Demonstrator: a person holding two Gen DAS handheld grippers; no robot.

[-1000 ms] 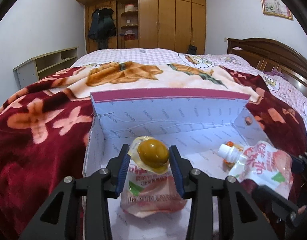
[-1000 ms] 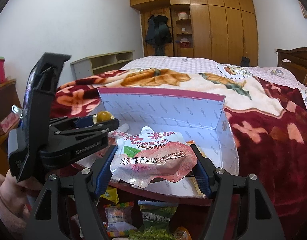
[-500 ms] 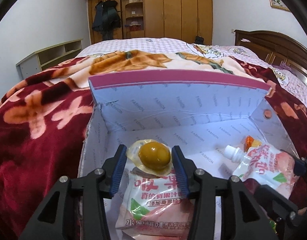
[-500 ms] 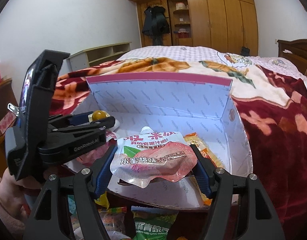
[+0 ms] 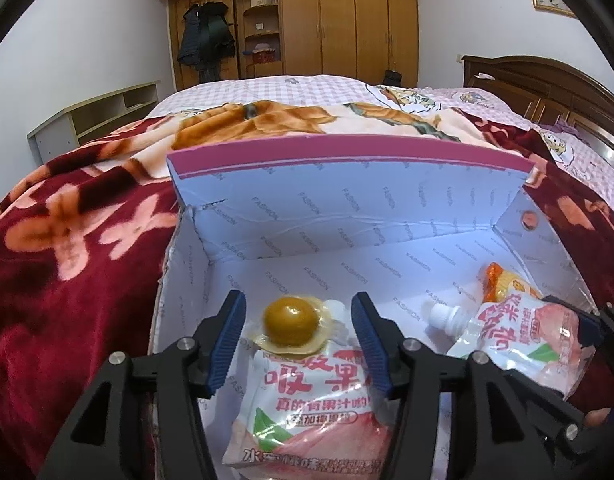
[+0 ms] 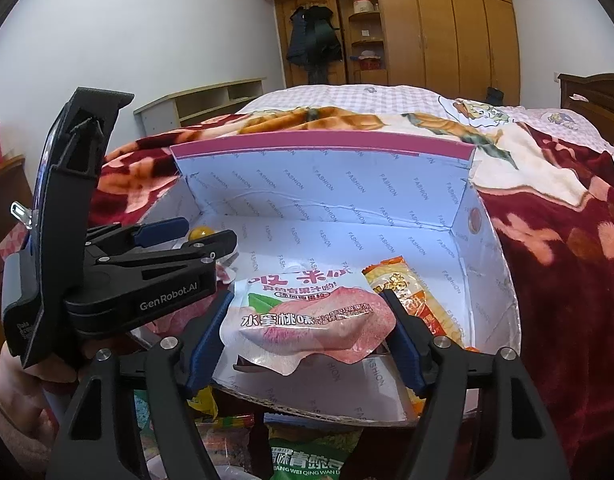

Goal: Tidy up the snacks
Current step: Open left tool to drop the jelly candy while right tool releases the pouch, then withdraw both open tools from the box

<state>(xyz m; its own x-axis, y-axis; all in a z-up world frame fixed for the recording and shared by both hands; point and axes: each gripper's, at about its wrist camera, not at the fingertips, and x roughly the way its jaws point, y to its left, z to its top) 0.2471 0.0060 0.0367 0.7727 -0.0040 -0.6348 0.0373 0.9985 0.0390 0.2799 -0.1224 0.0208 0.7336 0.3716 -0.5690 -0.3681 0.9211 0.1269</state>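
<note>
A white cardboard box point(image 5: 347, 200) with a pink rim lies open on the bed. On its floor a peach jelly pouch point(image 5: 307, 400) lies flat, and a small clear packet with a yellow-brown ball point(image 5: 291, 320) rests on the pouch's top end. My left gripper point(image 5: 299, 332) straddles that packet. Its jaws are opening, and both blue pads stand just clear of the packet. My right gripper point(image 6: 307, 332) is shut on a second peach pouch point(image 6: 307, 312) and holds it over the box's point(image 6: 327, 192) near edge. From the right wrist, the left gripper point(image 6: 205, 231) is inside the box at the left.
An orange snack packet point(image 6: 415, 300) lies on the box floor at the right. More snack packets, one of them green point(image 6: 307, 456), lie below the box's front edge. A red floral blanket point(image 5: 87, 280) surrounds the box. A hand point(image 6: 11, 380) holds the left gripper.
The left jaws have spread away from the yellow-ball packet, which now lies loose on the pouch in the box. The right gripper with its pouch has sunk slightly toward the box.
</note>
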